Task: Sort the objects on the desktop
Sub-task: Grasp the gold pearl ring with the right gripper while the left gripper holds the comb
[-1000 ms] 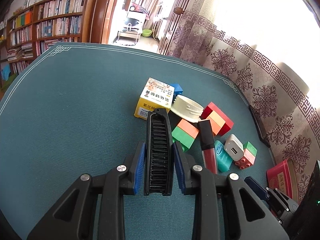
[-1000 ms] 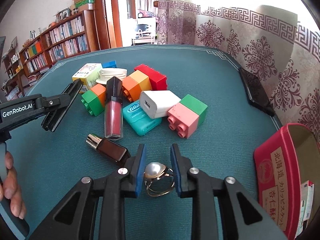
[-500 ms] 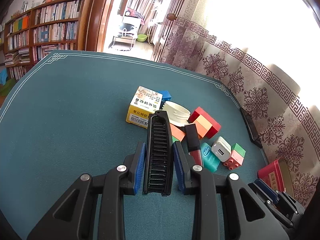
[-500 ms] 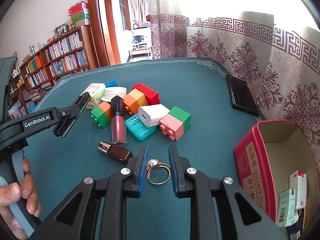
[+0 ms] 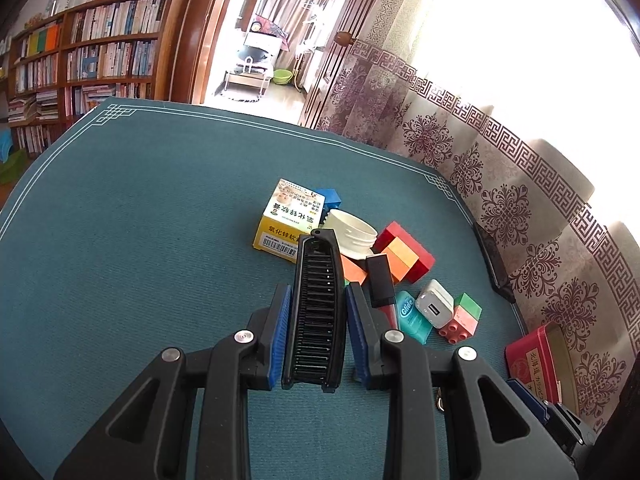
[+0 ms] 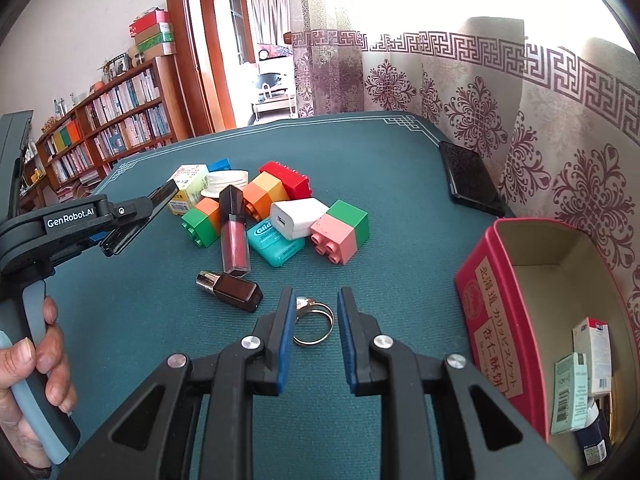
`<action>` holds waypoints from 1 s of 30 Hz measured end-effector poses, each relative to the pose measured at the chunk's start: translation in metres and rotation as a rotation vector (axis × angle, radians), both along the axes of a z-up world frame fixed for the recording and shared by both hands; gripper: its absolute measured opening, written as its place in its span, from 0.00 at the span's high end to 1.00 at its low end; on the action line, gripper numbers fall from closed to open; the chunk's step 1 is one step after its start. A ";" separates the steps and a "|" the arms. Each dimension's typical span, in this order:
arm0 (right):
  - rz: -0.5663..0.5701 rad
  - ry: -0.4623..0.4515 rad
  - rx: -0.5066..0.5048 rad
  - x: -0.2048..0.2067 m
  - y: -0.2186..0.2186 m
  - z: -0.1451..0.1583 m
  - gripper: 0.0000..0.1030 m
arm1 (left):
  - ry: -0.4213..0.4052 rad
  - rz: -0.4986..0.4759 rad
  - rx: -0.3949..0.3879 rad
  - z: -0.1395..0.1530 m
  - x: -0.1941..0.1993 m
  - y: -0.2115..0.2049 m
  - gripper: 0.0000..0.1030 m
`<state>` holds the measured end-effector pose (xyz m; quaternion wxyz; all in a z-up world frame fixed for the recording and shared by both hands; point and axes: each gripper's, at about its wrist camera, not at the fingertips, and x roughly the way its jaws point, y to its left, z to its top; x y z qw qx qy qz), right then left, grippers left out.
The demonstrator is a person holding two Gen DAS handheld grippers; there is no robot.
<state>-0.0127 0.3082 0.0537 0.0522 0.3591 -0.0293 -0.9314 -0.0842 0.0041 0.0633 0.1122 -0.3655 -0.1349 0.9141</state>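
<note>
My left gripper [image 5: 318, 294] is shut on a black folding comb [image 5: 316, 328], which sticks out forward between its blue pads above the teal table mat [image 5: 140, 240]. In the right wrist view the same comb [image 6: 138, 222] shows at the left, with a hand [image 6: 36, 360] on the gripper's handle. My right gripper [image 6: 316, 294] is shut on a gold ring [image 6: 310, 341] with a pearl, held just above the mat. An open red tin [image 6: 492, 312] stands to its right with several small boxes [image 6: 576, 392] inside.
A pile lies mid-table: a yellow medicine box [image 5: 288, 216], white lid [image 5: 352, 232], coloured blocks [image 6: 340, 232], lip gloss [image 6: 234, 236], teal floss case [image 6: 276, 244] and white charger [image 6: 296, 218]. A brown bottle [image 6: 232, 290] lies nearer. A black phone [image 6: 470, 184] rests by the curtain.
My right gripper closed fully on the ring, lifted it off the mat and drew back toward the red tin. The left gripper kept the comb almost still.
</note>
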 end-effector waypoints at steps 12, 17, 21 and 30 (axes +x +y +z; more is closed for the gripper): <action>0.026 -0.097 0.008 -0.029 -0.010 -0.032 0.15 | -0.028 -0.001 0.004 -0.004 -0.007 -0.003 0.71; 0.016 -0.124 0.057 -0.042 -0.014 -0.045 0.48 | -0.032 0.000 0.006 -0.006 -0.007 -0.002 0.71; 0.027 -0.102 0.116 -0.039 -0.021 -0.044 0.63 | -0.026 -0.007 -0.001 -0.005 -0.005 0.001 0.71; 0.005 -0.037 0.059 -0.010 -0.007 -0.012 0.63 | 0.000 -0.050 -0.021 0.002 0.004 0.017 0.71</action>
